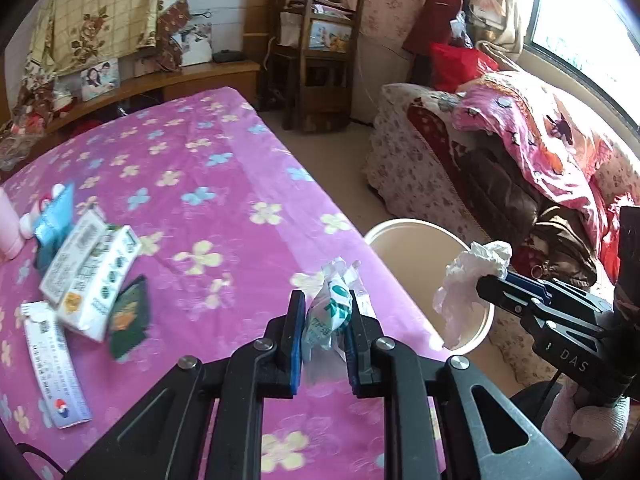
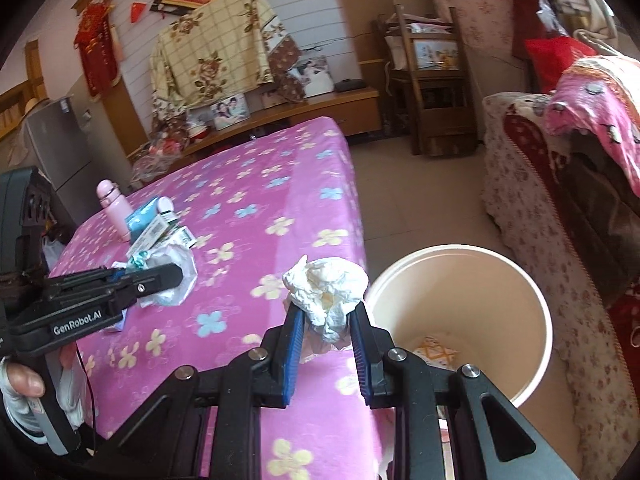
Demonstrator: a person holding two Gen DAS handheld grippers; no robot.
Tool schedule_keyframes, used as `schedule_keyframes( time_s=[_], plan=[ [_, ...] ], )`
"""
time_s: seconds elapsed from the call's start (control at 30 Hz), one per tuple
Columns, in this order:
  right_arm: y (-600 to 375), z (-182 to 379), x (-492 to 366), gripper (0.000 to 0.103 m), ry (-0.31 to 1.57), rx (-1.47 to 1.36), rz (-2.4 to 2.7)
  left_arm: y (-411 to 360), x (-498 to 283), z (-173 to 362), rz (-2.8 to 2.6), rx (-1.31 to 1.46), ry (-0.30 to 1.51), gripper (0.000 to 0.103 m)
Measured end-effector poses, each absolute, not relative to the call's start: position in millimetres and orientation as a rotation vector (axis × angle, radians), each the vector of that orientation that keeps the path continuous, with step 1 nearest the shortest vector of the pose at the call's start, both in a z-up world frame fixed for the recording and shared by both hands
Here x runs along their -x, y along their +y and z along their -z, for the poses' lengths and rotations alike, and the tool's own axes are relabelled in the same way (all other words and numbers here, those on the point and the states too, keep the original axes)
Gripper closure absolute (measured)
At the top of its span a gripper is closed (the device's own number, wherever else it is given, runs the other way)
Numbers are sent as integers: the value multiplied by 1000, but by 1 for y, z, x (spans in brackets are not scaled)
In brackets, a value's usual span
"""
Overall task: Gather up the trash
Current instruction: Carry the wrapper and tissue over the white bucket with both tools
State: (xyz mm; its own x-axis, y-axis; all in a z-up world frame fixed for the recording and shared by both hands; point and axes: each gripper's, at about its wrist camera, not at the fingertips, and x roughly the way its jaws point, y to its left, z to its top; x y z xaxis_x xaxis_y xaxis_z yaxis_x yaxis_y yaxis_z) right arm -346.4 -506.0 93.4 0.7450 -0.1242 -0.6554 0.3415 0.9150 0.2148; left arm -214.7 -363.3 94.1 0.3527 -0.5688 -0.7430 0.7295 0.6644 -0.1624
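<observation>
While left claw clamps wrapper (print unreadable), right claw clamps tissue.

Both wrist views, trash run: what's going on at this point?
A person is clearing litter off the pink flowered table with two handheld grippers. The left gripper is shut on a clear plastic wrapper above the table edge. The right gripper is shut on a crumpled white tissue, held beside the rim of the cream bin on the floor. Neither piece is dropped yet. Boxes and a pink bottle remain on the table.
</observation>
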Motion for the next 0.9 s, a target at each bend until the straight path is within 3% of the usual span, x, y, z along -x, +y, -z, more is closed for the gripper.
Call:
schedule_keyframes(
  time_s=[0.9],
  plan=[
    [-581,-55,367,77,706,-404,507,-459,229,-68,1006,-216,958,84]
  ],
)
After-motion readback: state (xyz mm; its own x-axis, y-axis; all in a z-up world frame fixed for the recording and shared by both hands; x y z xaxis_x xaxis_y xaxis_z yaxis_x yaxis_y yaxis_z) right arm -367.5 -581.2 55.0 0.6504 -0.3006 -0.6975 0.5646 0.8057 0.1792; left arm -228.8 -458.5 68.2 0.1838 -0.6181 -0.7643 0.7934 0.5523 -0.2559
